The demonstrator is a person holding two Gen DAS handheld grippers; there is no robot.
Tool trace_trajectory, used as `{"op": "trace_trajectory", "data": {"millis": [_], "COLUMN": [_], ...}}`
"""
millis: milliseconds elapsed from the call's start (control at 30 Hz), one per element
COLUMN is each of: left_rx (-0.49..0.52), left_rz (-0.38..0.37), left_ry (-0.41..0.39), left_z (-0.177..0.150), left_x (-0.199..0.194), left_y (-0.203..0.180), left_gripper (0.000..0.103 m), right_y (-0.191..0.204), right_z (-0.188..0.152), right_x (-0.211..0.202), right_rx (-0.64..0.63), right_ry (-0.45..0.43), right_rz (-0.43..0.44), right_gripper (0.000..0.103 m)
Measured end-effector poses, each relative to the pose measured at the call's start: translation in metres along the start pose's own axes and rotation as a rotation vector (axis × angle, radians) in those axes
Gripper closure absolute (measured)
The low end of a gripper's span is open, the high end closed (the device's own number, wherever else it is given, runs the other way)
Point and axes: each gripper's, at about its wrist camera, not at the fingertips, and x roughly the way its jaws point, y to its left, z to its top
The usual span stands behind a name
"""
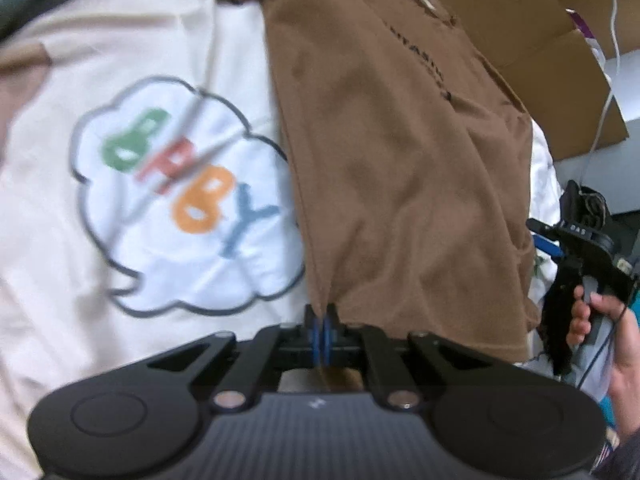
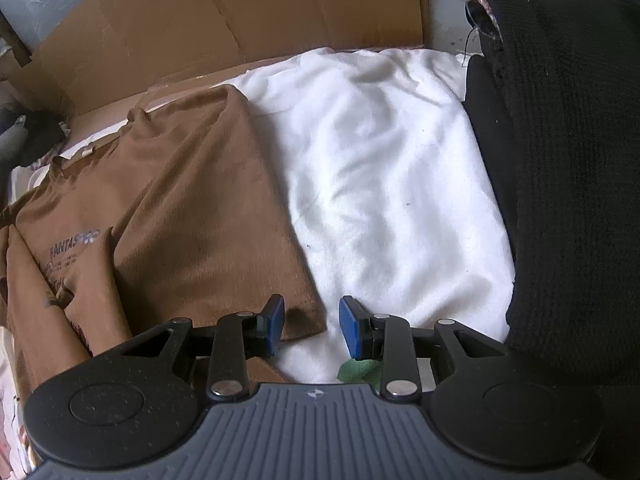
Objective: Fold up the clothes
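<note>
Pinching a corner of the brown shirt (image 1: pixel 400 168), the left gripper (image 1: pixel 322 320) is being held with its blue-padded fingers (image 1: pixel 316 334) pressed together on the soft cloth, which is being drawn into a ridge running up from the pads. The brown shirt is being shown as a matte, slightly fuzzy knit with small dark lettering near its chest, and it is lying partly over a cream shirt (image 1: pixel 120 280) that is being displayed with a cloud-shaped white patch (image 1: pixel 188 200) bearing rounded green, red, orange and blue letters. Flattened cardboard (image 1: pixel 532 20) is being seen beyond the clothes. At the right edge of the left wrist view, the other tool's black handle is being gripped by a hand (image 1: pixel 600 332).

In the right wrist view, the right gripper (image 2: pixel 312 328) is being held with its fingers (image 2: pixel 352 328) spread apart, nothing being clamped between them; the hem corner of the brown shirt is lying just under the left pad. A rumpled white cloth (image 2: pixel 380 180) is being spread beneath and beside the shirt, and a coarse black knit fabric (image 2: pixel 560 160) is being draped along the right side. A scrap of green cloth (image 2: pixel 356 372) is being glimpsed below the right finger.
</note>
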Motion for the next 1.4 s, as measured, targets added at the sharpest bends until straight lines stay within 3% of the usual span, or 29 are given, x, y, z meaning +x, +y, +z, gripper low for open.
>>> {"op": "trace_trajectory", "data": {"millis": [267,667,1067,1167,1400], "left_rx": [0.010,-0.003,-0.034,-0.039,-0.053], "left_rz": [0.058,0.234,0.352,0.390,0.464], "left_ry": [-0.068,-0.139,-0.244,-0.281,-0.308], "left_z": [0.010,0.023,0.034,0.037,0.040], "left_x": [-0.059,-0.110,-0.136,-0.141,-0.139], "left_y": [0.022,0.073,0.098,0.102,0.109], "left_gripper": [0.100,0.100,0.100,0.100,0.100], "right_y": [-0.002,0.010,0.013,0.021,0.022], "right_z": [0.006,0.012,0.013,0.015,0.020], "right_x": [-0.003,0.003,0.017,0.019,0.018], "right_rx": [0.007,-0.044,0.003,-0.046,-0.015], "right_ry": [-0.012,0.014,0.106,0.138,0.167], "right_rz": [-0.002,0.003,-0.001,-0.018,-0.076], "right_gripper": [0.066,0.065,0.062,0.061,0.061]}}
